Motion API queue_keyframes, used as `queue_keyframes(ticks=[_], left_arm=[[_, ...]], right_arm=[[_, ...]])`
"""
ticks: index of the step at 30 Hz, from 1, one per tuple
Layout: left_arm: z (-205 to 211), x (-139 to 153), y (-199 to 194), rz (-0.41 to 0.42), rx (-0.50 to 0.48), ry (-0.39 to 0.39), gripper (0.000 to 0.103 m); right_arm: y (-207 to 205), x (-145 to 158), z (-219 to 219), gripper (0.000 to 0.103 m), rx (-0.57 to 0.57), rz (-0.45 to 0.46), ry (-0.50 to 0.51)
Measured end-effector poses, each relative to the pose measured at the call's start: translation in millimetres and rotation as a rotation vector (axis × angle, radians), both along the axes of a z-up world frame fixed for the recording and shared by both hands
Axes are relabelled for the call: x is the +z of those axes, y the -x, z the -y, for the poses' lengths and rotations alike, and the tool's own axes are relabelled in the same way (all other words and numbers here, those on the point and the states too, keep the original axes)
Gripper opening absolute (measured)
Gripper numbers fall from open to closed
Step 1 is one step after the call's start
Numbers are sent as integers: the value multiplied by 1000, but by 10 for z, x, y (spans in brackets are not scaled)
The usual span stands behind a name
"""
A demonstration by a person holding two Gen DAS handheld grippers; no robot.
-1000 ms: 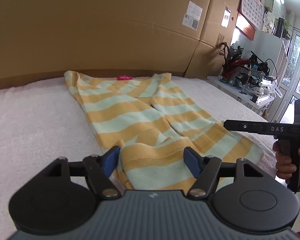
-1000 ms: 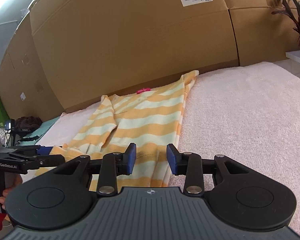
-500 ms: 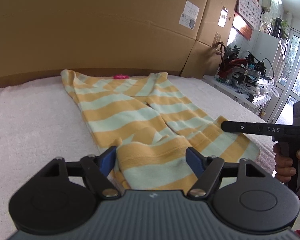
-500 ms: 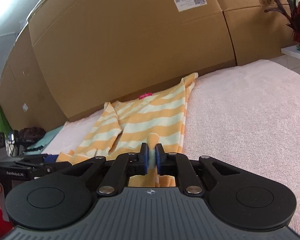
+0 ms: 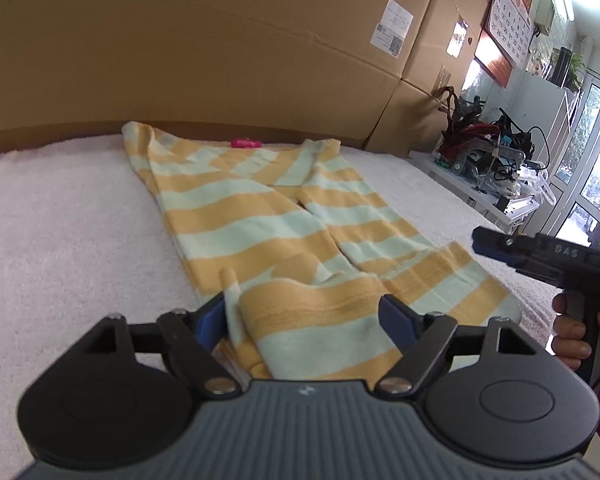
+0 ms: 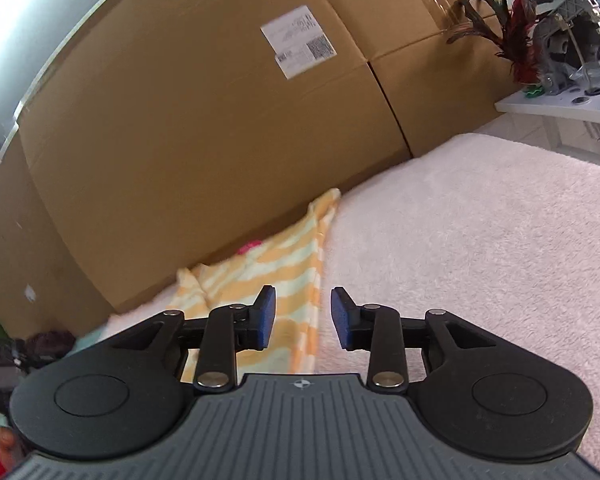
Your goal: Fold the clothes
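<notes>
Yellow and mint striped trousers (image 5: 260, 216) lie flat on the pale fleece cover (image 5: 60, 220), waistband toward the cardboard wall, with a pink tag (image 5: 244, 143) at the waist. My left gripper (image 5: 304, 312) is low over the near leg's cuff, and its jaws are opening wide. The cuff lies between the pads, and a small fold stands up by the left one. My right gripper (image 6: 302, 312) hangs over the trousers' (image 6: 284, 264) right edge with its jaws opening and nothing pinched. The left wrist view shows the right gripper (image 5: 486, 242) from the side, held by a hand (image 5: 572, 328).
Large cardboard boxes (image 5: 220, 40) wall off the back of the surface. To the right stands a white side table (image 6: 560, 108) with tools, cables and a red-leaved plant (image 6: 512, 32). A calendar (image 5: 512, 8) and glass doors (image 5: 588, 152) are further right.
Half a second ago the right gripper was pinched on the cuff's edge. It has since let go, opened and swung right while rolling. The left jaws have widened, and a small fold has risen by the left pad.
</notes>
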State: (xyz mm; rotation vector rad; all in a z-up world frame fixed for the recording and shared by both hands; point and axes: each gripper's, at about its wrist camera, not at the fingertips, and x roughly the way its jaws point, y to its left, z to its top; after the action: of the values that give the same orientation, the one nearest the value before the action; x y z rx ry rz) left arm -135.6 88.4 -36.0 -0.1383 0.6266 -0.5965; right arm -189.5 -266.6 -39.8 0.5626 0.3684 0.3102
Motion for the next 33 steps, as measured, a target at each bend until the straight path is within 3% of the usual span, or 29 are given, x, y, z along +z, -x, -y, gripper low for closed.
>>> queue_keyframes(ticks=[2,3,4,6,8,9,12,13,15,17,20,21,23,24,27,30,33], left_arm=[[-19,-3,-10,-4,12,7,81],[-15,-3,-10,-3,18,2,81],[-11,-3,-9,-1,24,-2,80],[18,3,14,11,35,-29,79],[42,21,49,32,48,-55,78],[41,36,73,46,58,-62,78],[-14,149,283,151,103,-85,77],[-37,192,375,187,127,-103,80],[-80,249,537,231,160,-137,82],[-118,279,660,231,145,-123,82],[-116,273,770,168,36,0,83],[-57,233,788,154,8,4,84],[81,130,798,136,-11,-32,86],[132,59,784,117,-12,-55,86],[152,-37,843,136,12,-102,87],[38,10,939,156,1,-33,91],[-48,22,961,149,17,17,95]], right_arm=[[-19,-48,5,35,126,-26,-114],[-59,-100,-24,34,124,-62,-114],[-99,-152,-54,29,121,-97,-114],[-154,-209,-41,0,75,-149,-132],[-154,-158,23,1,26,-160,-164],[-137,-100,46,12,17,-154,-176],[70,166,-33,17,-19,-30,-4],[138,253,-60,23,-30,10,52],[223,330,-153,25,0,37,117],[227,273,-287,28,72,16,136],[232,185,-486,27,179,-14,165],[196,115,-531,26,185,-34,184],[152,12,-566,15,126,-64,235],[146,11,-519,7,113,-80,204],[155,112,-453,22,127,-84,136],[182,364,-642,24,253,25,249],[22,568,-985,27,481,105,383]])
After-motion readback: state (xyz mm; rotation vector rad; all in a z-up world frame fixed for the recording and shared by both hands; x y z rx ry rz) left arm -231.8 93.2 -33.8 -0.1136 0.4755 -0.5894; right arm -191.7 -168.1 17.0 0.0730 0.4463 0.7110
